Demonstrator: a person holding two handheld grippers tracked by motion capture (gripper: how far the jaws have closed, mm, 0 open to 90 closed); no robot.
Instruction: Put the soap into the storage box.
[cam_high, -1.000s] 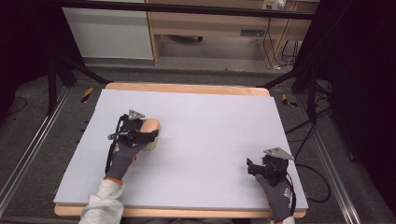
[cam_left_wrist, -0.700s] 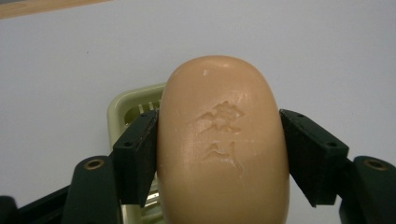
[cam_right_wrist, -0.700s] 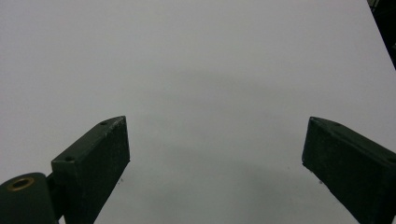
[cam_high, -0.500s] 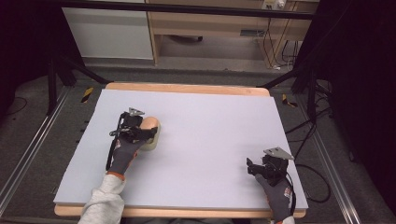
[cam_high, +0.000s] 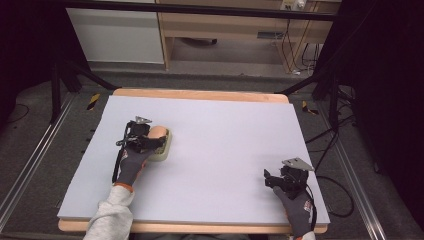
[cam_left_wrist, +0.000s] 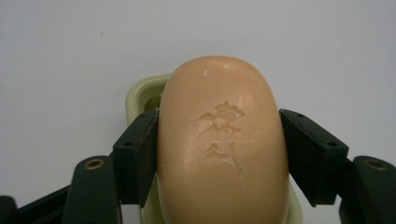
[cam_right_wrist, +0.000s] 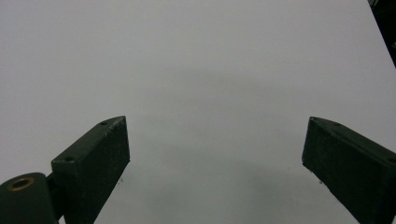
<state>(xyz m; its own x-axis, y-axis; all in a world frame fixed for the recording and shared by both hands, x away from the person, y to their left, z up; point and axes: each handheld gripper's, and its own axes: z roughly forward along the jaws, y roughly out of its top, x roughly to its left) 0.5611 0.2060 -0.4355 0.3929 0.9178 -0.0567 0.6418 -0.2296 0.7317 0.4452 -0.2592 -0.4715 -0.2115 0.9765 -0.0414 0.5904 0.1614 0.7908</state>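
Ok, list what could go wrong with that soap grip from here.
1. The left gripper pinches the rounded soap bar on its curved sides; it could squirt out.
2. The pale green soap dish sits right beneath, so lifting may drag or tip it.
3. The right gripper hangs open far off, unable to steady the dish.

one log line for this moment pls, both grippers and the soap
left hand-held gripper: shut on soap bar over soap dish | right hand-held gripper: open, nothing between jaws
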